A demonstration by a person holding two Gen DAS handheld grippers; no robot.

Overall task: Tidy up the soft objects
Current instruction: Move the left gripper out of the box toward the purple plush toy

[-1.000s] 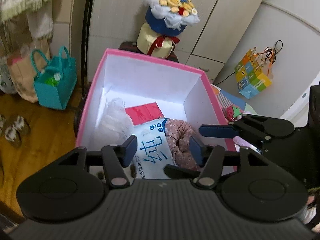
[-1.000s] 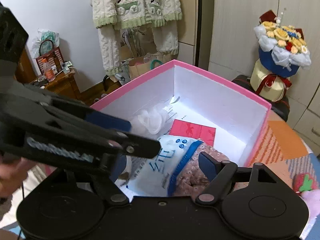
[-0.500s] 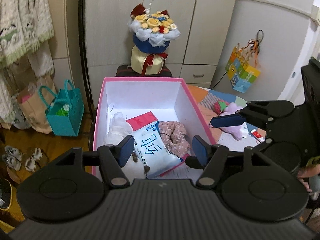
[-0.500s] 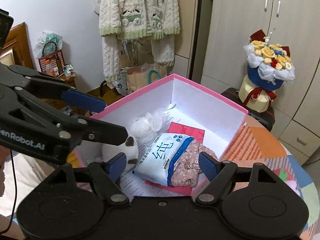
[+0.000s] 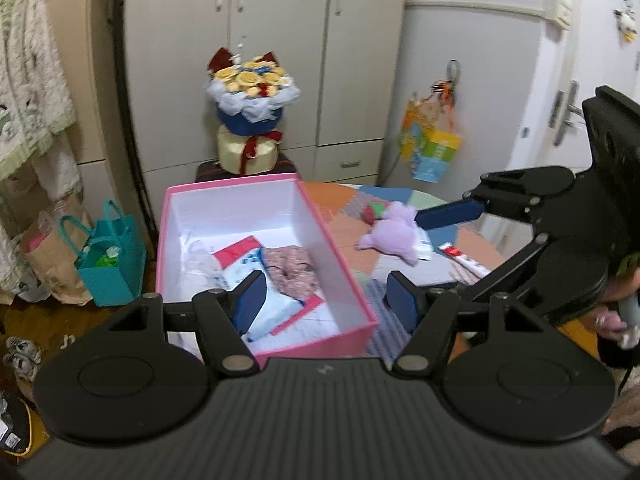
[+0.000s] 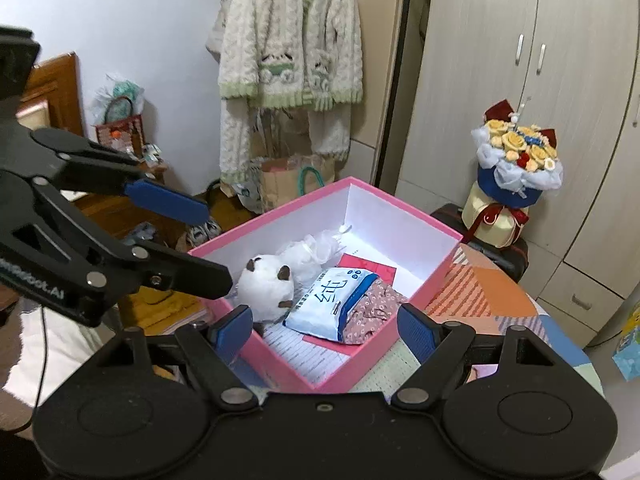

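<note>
Just beyond the empty left hand-held gripper (image 5: 326,300), pink box (image 5: 344,268) of soft things.

The box (image 6: 408,288) is stiff card: matt pink outside, smooth white inside. The wipes pack (image 6: 330,300) is glossy plastic film. The scrunchie (image 6: 372,312) beside it is printed cloth, gathered and matt. The white plush (image 6: 266,286) has a fuzzy pile; the purple plush (image 5: 394,232) looks equally soft. The tabletop (image 6: 492,300) carries a matt patchwork cloth. The left gripper (image 5: 326,300) and right gripper (image 6: 326,330) are matt black plastic with ribbed blue pads and bright metal pins. The cardigan (image 6: 292,40) is thick, nubbly knit.
</note>
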